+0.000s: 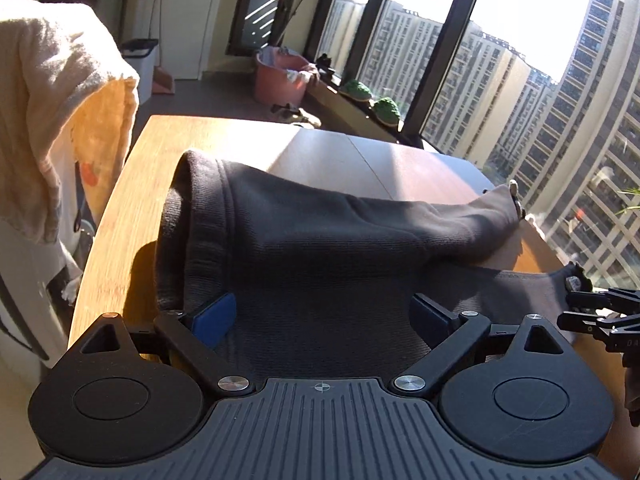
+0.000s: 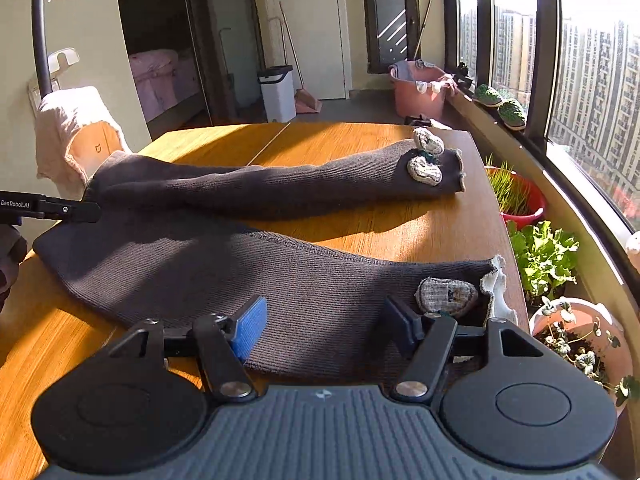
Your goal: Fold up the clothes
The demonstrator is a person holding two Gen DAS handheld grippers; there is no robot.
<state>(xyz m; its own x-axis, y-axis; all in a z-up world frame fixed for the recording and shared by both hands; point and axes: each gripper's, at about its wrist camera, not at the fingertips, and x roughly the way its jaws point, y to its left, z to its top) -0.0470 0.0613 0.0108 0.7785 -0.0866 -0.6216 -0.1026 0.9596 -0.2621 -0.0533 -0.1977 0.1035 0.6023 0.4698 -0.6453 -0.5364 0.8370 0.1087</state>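
Dark grey knit trousers (image 2: 240, 272) lie on the wooden table (image 2: 360, 232), both legs stretched toward the window side. The far leg (image 2: 280, 184) carries two pale crochet patches (image 2: 426, 170) at its cuff. The near leg has one patch (image 2: 446, 294) and a white frilled hem. My right gripper (image 2: 326, 328) is open, low over the near leg close to that cuff. My left gripper (image 1: 322, 316) is open over the waist end of the trousers (image 1: 320, 240), with cloth lying between the blue pads (image 1: 212, 318). In the right wrist view the left gripper (image 2: 60, 210) shows at the left edge.
A chair draped with a cream towel (image 1: 60, 100) stands off the table's far left side. Potted plants (image 2: 544, 256) and a red pot (image 2: 520, 196) line the window side beyond the table edge. A pink tub (image 2: 418, 88) and a white bin (image 2: 276, 92) sit on the floor behind.
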